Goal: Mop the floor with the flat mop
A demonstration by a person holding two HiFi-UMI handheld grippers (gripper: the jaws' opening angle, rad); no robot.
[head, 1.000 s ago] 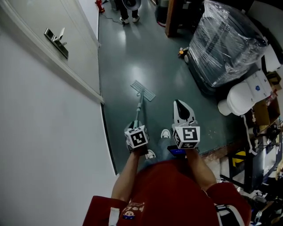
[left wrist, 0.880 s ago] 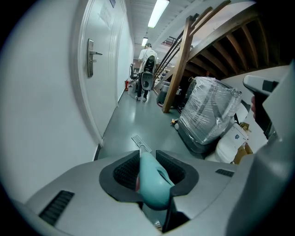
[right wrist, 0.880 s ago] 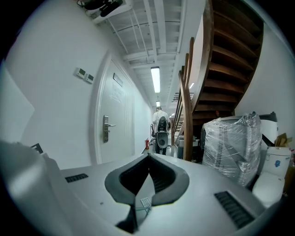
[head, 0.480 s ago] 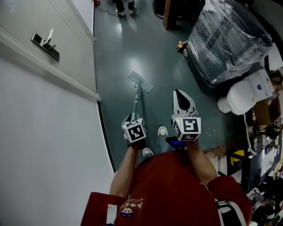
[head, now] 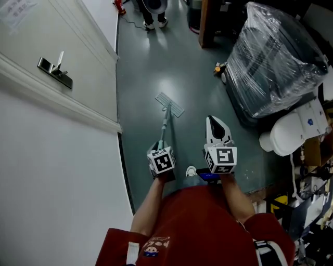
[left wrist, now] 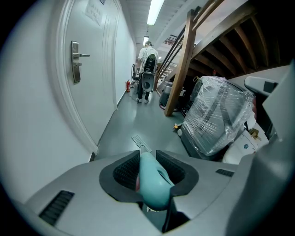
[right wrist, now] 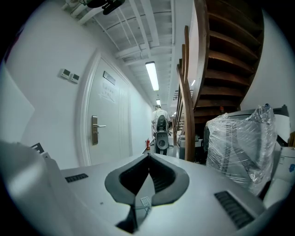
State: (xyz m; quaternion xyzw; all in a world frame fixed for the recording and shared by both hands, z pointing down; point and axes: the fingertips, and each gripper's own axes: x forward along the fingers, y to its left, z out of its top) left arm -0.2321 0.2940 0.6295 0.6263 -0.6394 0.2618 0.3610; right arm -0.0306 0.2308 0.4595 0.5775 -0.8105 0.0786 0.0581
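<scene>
The flat mop lies with its grey head [head: 169,105] on the dark green floor ahead of me, its pole [head: 164,127] slanting back to my left gripper [head: 158,147]. In the left gripper view, the left gripper [left wrist: 148,161] is shut on the mop's teal handle [left wrist: 153,182], and the mop head [left wrist: 140,142] shows beyond it. My right gripper [head: 216,123] hangs beside the pole, to its right and apart from it. In the right gripper view the right gripper [right wrist: 148,157] has its jaws meeting at the tips with nothing held; the mop head [right wrist: 144,203] peeks through below.
A white door [head: 78,62] with a lever handle [head: 54,70] lines the left wall. A plastic-wrapped load [head: 273,57] and a white rounded object [head: 289,134] crowd the right. A wooden post [head: 209,23] and a standing person [head: 154,9] are farther down the corridor. My shoe [head: 191,171] shows below.
The left gripper keeps its hold on the mop handle and the right stays shut and empty. My feet have shifted back under me; the mop head sits at about the same distance.
</scene>
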